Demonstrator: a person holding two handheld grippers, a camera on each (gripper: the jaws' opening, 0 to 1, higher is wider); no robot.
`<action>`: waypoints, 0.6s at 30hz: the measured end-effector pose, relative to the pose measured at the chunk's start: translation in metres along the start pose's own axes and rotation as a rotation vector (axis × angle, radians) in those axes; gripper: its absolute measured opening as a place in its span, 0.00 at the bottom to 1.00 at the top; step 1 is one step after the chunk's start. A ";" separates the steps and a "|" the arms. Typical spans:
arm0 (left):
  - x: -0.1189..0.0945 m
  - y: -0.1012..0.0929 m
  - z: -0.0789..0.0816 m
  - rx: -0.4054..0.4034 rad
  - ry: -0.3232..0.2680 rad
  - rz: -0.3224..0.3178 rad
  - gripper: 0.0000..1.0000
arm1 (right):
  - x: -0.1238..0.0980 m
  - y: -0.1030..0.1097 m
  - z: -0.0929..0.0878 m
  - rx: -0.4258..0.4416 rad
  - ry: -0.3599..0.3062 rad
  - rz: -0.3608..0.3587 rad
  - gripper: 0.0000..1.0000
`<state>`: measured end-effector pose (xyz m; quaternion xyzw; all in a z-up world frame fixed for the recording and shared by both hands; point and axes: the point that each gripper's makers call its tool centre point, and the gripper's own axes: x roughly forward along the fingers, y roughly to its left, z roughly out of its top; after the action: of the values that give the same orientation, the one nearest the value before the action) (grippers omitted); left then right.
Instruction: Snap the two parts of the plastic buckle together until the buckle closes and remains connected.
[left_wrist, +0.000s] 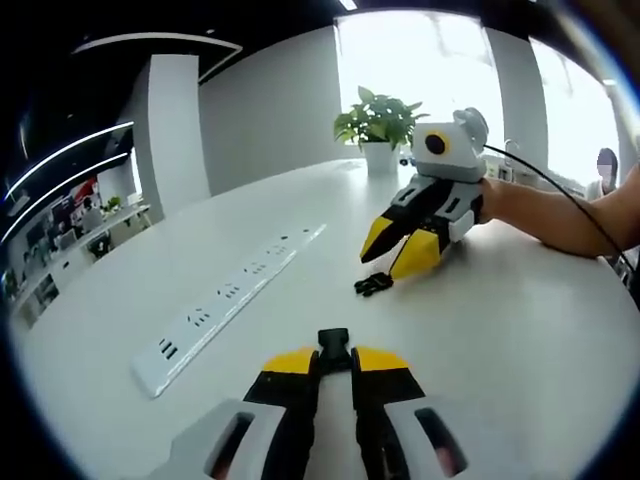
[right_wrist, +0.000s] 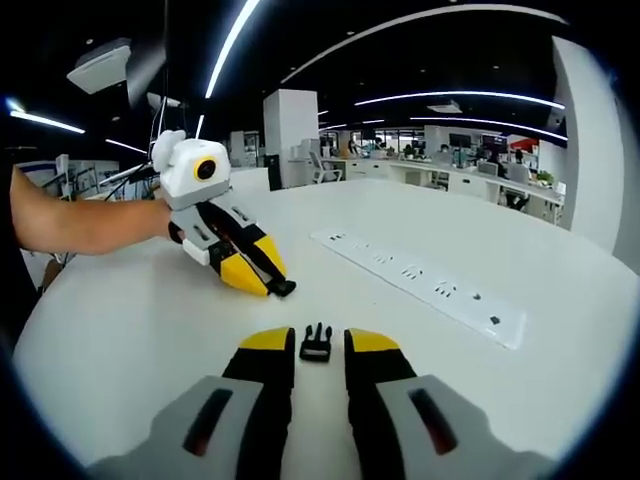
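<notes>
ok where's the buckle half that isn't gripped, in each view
Left gripper view: the loose buckle half lies right of centre, just below the tips of the right gripper.
Right gripper view: low centre, between that gripper's own open jaws.
Shared landmark: the white power strip.

The left gripper view sits low over the white counter (left_wrist: 520, 340), facing the windows and the opposite tongs (left_wrist: 400, 252). The right gripper view, equally low, faces back toward the office (ceiling lights overhead). Both share the counter and socket strip (right_wrist: 425, 284).
</notes>
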<state>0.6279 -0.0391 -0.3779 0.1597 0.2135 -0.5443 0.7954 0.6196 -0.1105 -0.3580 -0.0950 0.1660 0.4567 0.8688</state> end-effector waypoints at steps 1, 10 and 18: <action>0.000 0.000 0.000 0.005 0.001 0.001 0.12 | 0.001 0.000 -0.001 -0.014 0.010 -0.003 0.20; -0.001 -0.001 0.001 0.032 0.017 0.010 0.11 | 0.006 -0.002 -0.009 -0.052 0.048 -0.029 0.20; 0.000 -0.001 0.002 0.055 0.028 0.020 0.11 | 0.006 -0.001 -0.010 -0.059 0.050 -0.030 0.17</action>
<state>0.6273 -0.0403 -0.3757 0.1913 0.2082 -0.5395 0.7931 0.6221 -0.1095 -0.3695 -0.1344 0.1725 0.4460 0.8679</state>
